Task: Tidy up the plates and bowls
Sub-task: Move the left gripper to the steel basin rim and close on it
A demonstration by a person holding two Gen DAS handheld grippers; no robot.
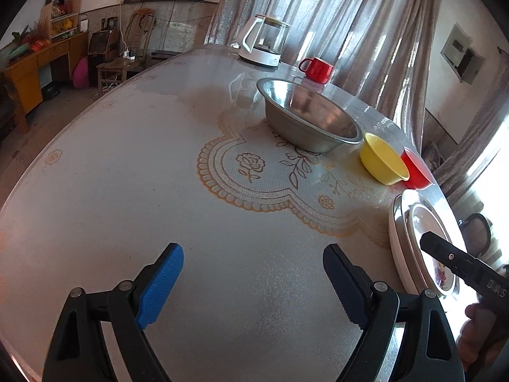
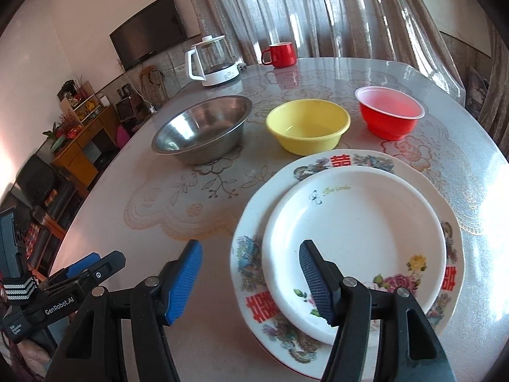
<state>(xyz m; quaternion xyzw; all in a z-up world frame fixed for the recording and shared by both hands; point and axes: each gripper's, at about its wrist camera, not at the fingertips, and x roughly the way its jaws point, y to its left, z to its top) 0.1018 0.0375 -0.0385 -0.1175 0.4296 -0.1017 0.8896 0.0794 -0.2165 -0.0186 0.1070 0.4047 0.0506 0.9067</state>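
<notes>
A small white flowered plate (image 2: 366, 222) lies stacked on a larger decorated plate (image 2: 254, 210) at the near right of the table. Behind them stand a steel bowl (image 2: 203, 127), a yellow bowl (image 2: 307, 130) and a red bowl (image 2: 388, 114) in a row. My right gripper (image 2: 251, 254) is open and straddles the left rim of the stacked plates, one finger over the small plate, the other outside; the pads do not press on it. My left gripper (image 1: 253, 254) is open over bare table, left of the plates (image 1: 410, 238), with nothing between its fingers.
A white and glass kettle (image 2: 213, 60) and a red mug (image 2: 281, 54) stand at the far edge of the round table (image 2: 159, 191). Curtains hang behind it. A chair, cabinets and a wall television are off to the left.
</notes>
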